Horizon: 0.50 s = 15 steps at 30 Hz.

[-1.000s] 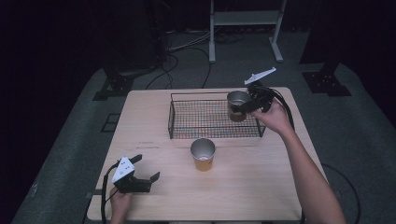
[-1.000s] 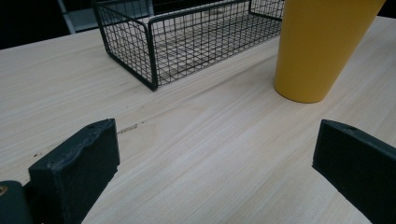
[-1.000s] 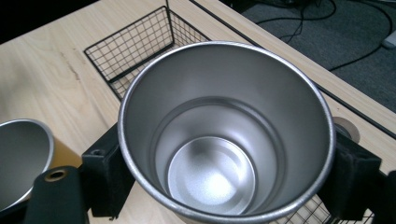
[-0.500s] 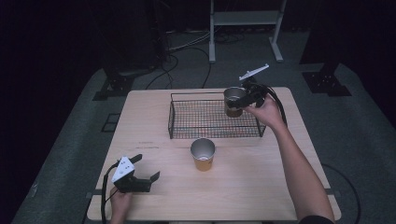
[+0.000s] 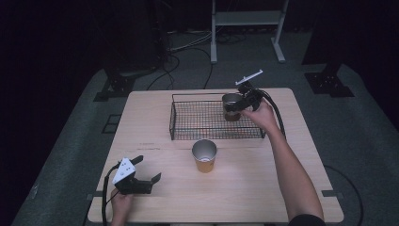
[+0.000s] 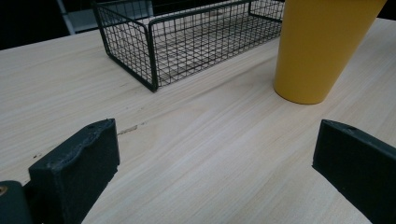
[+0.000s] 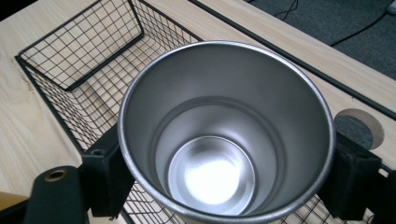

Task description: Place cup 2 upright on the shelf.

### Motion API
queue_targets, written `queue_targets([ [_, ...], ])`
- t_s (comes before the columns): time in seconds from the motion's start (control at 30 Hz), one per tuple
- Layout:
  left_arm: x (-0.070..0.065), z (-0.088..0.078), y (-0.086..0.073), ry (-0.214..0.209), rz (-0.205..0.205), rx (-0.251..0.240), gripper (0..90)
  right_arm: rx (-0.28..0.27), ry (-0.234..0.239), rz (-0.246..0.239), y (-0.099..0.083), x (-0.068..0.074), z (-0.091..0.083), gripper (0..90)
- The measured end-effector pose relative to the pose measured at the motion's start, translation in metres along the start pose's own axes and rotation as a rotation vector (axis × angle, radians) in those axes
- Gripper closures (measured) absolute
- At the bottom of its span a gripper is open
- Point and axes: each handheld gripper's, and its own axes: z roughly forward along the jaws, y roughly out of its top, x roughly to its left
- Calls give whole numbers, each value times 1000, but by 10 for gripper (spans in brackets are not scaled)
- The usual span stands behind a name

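My right gripper [image 7: 219, 177] is clamped on the steel cup [image 7: 224, 135], which stands upright between the fingers [image 7: 105, 172], mouth up, over the basket [image 5: 188, 120].

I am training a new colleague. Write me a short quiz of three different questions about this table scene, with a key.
1. True or false: the right gripper holds a metal cup over the wire basket.
2. What colour is the outside of the cup standing on the table?
3. The left gripper is: A) open, B) shut on a cup.

Key: 1 true; 2 yellow; 3 A.
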Motion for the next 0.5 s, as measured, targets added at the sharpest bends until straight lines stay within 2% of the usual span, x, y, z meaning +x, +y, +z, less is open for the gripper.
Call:
queue_targets([
  [0.2, 0, 0, 0, 0, -2, -2, 0, 24, -7, 9, -3, -1, 11, 177],
  [0.37, 0, 0, 0, 0, 0, 0, 0, 15, -10, 24, -8, -3, 16, 177],
  [0.5, 0, 0, 0, -1, 0, 0, 0, 42, -20, 35, -14, -7, 22, 176],
])
